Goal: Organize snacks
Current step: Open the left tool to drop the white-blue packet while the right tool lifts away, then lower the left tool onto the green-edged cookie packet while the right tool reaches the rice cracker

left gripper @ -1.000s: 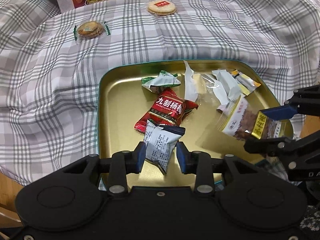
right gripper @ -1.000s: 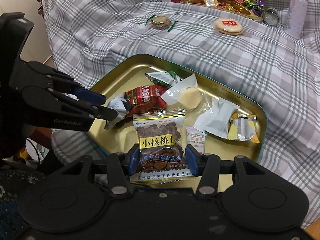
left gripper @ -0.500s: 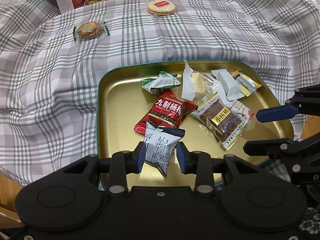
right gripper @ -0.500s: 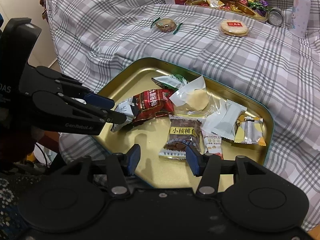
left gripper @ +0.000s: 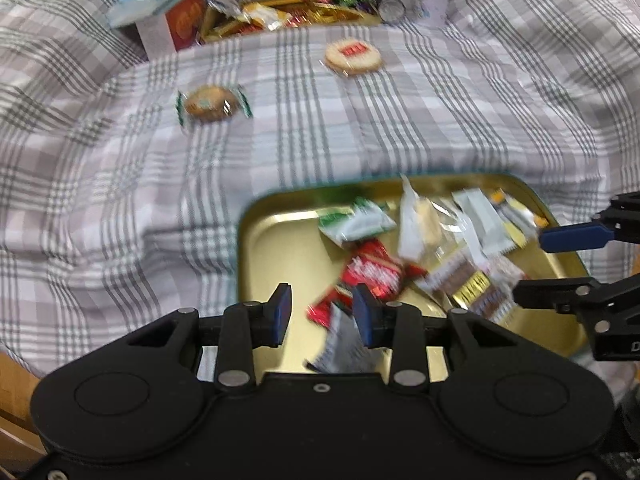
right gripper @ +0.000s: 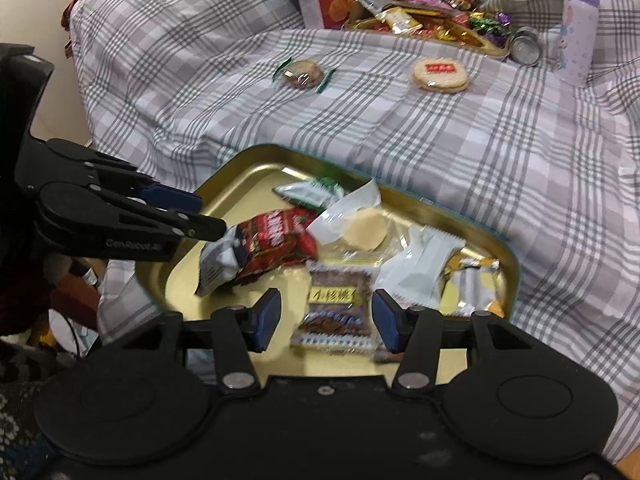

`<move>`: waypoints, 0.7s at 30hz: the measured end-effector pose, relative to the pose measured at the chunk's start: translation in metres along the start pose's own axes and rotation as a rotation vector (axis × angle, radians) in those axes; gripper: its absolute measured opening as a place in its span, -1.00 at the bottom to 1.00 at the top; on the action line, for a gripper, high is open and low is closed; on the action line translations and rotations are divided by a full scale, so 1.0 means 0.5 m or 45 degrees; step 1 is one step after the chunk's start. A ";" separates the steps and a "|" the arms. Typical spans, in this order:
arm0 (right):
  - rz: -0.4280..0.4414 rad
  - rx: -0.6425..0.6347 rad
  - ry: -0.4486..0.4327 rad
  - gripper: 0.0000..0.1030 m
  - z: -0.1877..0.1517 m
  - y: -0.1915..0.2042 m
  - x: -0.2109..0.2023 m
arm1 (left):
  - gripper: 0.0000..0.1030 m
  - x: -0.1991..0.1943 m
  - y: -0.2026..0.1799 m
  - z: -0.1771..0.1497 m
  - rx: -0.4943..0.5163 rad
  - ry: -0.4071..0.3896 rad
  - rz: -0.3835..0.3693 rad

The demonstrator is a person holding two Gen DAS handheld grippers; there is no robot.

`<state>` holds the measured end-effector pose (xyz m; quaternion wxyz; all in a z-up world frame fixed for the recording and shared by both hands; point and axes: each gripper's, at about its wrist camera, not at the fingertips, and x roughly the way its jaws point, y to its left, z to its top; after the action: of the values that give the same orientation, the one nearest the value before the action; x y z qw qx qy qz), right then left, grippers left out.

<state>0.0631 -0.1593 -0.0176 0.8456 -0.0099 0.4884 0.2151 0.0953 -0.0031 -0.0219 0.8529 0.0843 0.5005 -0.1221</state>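
Plaid cloth point(right gripper: 480, 152), purple bottle point(right gripper: 578, 28), can point(right gripper: 526, 50)

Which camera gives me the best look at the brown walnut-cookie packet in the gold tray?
The right wrist view: the walnut-cookie packet lies flat on the gold tray, between the open right gripper's fingers, label readable. The left wrist view shows it only blurred, off to the right.

My left gripper point(left gripper: 321, 315) points steeply down, its blue pads apart; the view is blurred, but nothing seems pinched between them. My right gripper point(right gripper: 327, 320) tilts down much the same way, jaws standing wider and gripping nothing. Each shows at the edge of the other's view, so the two hang close side by side.
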 end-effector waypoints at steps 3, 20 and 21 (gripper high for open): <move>-0.028 0.012 -0.037 0.04 0.017 -0.014 -0.003 | -0.14 0.001 0.017 0.026 -0.014 -0.050 0.039; -0.213 0.084 -0.241 0.05 0.181 -0.116 0.062 | -0.13 0.099 0.170 0.188 -0.260 -0.205 0.184; -0.219 0.093 -0.245 0.05 0.189 -0.123 0.069 | -0.13 0.107 0.178 0.194 -0.274 -0.200 0.177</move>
<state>0.1784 -0.1813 -0.0085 0.9036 -0.0001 0.4101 0.1239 0.2273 0.0496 -0.0196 0.9000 0.0171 0.4352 -0.0145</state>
